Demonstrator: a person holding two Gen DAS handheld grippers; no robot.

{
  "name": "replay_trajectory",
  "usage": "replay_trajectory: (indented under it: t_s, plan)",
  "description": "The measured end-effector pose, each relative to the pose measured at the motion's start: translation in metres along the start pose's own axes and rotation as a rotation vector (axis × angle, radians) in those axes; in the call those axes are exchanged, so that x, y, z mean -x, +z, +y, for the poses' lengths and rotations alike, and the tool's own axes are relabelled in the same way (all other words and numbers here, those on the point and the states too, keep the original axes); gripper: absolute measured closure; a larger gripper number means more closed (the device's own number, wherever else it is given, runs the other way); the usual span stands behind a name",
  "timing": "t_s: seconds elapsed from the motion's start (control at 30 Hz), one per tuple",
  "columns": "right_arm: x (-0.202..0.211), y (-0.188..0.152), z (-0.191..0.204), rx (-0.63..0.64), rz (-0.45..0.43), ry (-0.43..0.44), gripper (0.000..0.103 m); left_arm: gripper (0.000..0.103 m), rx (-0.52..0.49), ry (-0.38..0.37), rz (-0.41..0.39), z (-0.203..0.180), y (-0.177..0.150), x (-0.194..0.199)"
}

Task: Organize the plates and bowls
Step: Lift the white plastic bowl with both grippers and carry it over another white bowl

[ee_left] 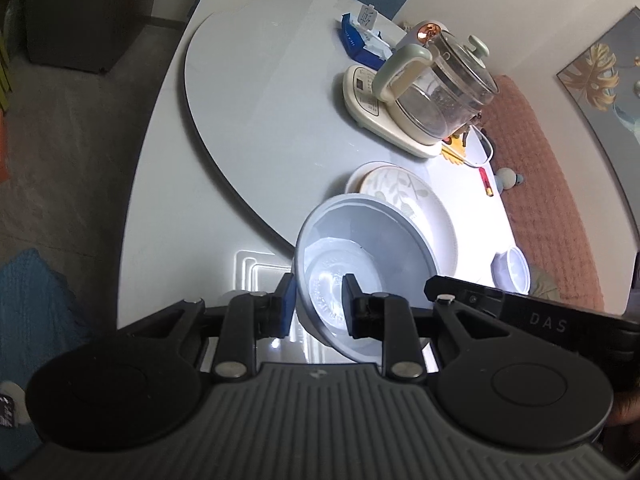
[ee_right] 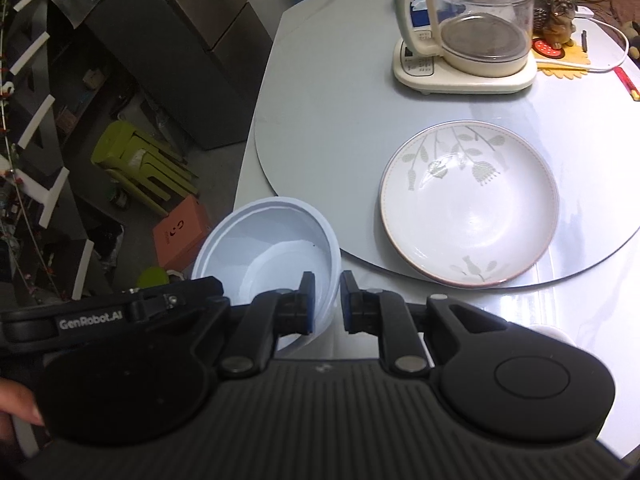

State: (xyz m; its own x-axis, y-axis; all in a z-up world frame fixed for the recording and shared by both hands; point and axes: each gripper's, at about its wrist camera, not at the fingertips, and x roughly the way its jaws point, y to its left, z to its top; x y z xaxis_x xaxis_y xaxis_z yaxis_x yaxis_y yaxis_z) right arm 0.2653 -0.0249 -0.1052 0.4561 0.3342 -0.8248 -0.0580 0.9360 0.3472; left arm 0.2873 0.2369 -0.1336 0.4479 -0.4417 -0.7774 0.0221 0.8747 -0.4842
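A pale blue-white bowl point(ee_left: 360, 240) hangs tilted above the table's near edge, held from two sides. My left gripper point(ee_left: 320, 300) is shut on its near rim, one pad outside the wall and one inside. In the right wrist view my right gripper point(ee_right: 326, 300) is shut on the opposite rim of the same bowl point(ee_right: 272, 248). The black housing of the other gripper point(ee_left: 520, 312) point(ee_right: 120, 312) reaches in from the side in each view. A white plate with a grey leaf pattern point(ee_right: 468, 208) point(ee_left: 400, 196) lies on the round turntable point(ee_right: 320, 120), just beyond the bowl.
A glass kettle on a cream base point(ee_right: 476, 20) point(ee_left: 436, 92) stands at the back of the turntable, a dog figurine point(ee_right: 556, 16) beside it. A small white bowl point(ee_left: 512, 268) sits by the table's right edge. Green stools point(ee_right: 136, 160) and an orange box point(ee_right: 180, 232) are on the floor.
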Motion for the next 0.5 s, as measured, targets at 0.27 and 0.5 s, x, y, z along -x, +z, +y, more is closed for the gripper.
replay_trajectory:
  t_s: [0.27,0.5]
  plan:
    - [0.027,-0.007,-0.033,0.010,-0.029,0.019,0.087,0.075,-0.001,0.002,-0.019,-0.041,-0.019,-0.006]
    - [0.059,-0.011,-0.066,0.024,-0.062,0.028,0.087,0.075,-0.003,-0.009,-0.053,-0.089,-0.038,-0.006]
